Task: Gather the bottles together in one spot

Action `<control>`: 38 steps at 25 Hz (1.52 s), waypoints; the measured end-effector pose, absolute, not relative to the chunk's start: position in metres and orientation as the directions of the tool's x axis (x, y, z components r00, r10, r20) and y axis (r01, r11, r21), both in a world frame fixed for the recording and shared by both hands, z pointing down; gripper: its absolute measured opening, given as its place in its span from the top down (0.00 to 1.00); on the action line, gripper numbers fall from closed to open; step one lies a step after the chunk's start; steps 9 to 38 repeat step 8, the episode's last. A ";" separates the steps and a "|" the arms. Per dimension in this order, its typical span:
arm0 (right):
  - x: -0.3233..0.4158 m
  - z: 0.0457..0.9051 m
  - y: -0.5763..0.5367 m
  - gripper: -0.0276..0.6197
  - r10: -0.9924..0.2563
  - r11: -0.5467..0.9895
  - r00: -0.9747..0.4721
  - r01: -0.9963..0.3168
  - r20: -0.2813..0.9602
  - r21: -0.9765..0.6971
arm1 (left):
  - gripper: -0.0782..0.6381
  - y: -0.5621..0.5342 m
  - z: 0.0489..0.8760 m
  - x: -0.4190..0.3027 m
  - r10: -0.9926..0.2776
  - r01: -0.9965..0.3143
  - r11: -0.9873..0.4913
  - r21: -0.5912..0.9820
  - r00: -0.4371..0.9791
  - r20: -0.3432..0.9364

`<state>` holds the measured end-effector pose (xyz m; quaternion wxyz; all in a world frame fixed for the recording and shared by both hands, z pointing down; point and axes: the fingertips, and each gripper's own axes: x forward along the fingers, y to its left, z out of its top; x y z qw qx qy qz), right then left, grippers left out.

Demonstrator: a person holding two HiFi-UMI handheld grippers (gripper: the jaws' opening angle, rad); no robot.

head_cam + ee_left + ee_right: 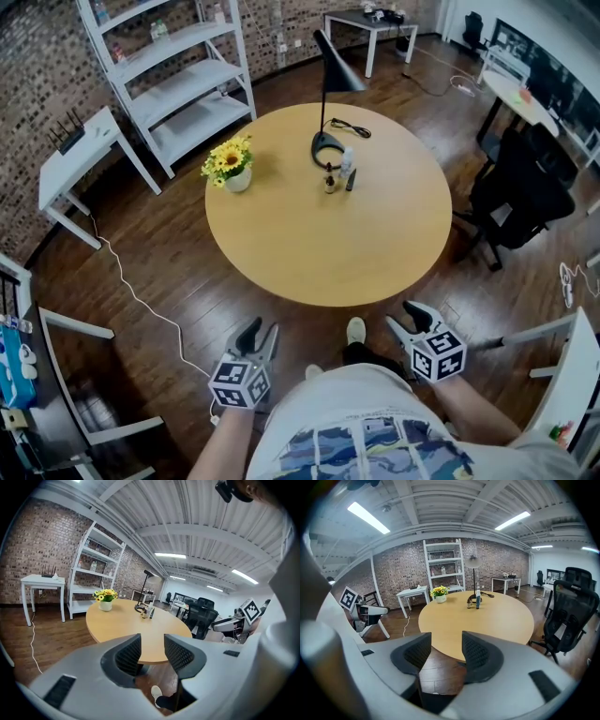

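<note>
One round worktop (328,262) stood ahead of us, most of its top bare. On its far side rose the black lamp (330,89). We held both tools short of the near edge, well apart from anything on it. The left tool (260,336) and the right tool (408,321) each had jaws apart with nothing between them. What looked like three small bottles (340,172) stood huddled just beside the lamp's base, so we judged the gathering done, or nearly so.

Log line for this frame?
left gripper: open, empty | right gripper: open, empty | bottles: grouped beside lamp on round table | contact: none
</note>
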<state>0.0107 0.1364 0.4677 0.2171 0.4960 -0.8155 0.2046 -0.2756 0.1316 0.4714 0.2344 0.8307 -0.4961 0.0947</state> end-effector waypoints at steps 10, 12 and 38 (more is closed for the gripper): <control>0.001 0.468 0.143 0.60 -0.715 0.430 -0.410 -0.897 0.566 -0.106 | 0.69 0.138 0.474 -0.283 -0.779 -0.865 -0.402 0.301 0.496 0.384; 0.001 0.468 0.143 0.60 -0.715 0.430 -0.410 -0.897 0.566 -0.106 | 0.69 0.138 0.474 -0.283 -0.779 -0.865 -0.402 0.301 0.496 0.384; 0.001 0.468 0.143 0.60 -0.715 0.430 -0.410 -0.897 0.566 -0.106 | 0.69 0.138 0.474 -0.283 -0.779 -0.865 -0.402 0.301 0.496 0.384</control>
